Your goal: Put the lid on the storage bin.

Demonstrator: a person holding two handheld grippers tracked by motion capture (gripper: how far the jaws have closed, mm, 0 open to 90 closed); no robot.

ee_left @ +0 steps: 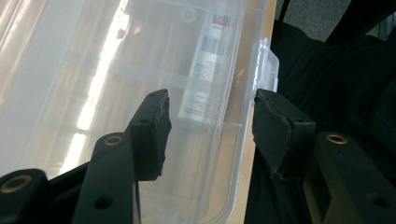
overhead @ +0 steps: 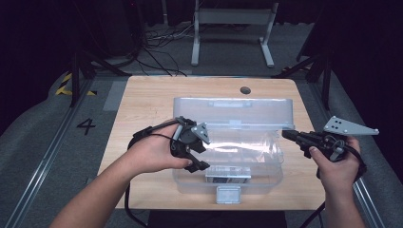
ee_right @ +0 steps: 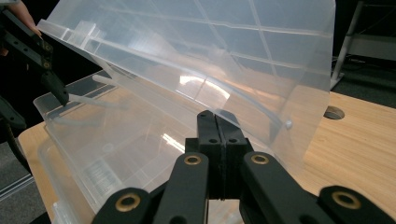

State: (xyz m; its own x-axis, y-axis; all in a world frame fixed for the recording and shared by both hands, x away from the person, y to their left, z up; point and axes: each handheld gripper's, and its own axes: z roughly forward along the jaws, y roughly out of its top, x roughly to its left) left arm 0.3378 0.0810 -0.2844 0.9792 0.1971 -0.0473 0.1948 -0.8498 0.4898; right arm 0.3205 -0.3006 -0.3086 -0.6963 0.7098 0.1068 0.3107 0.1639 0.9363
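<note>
Resting near the front edge of the light wooden bench (overhead: 142,95), the clear plastic storage box (overhead: 228,183) stood with its hinged clear lid (overhead: 233,111) raised behind it. The left gripper (overhead: 196,159) hovered at the box's front left corner, its jaws spread apart either side of the front wall, pads not pressing it. The right gripper (overhead: 286,134) sat at the box's right end by the lid's edge, its jaws pressed together; whether they pinched the plastic could not be told.
</note>
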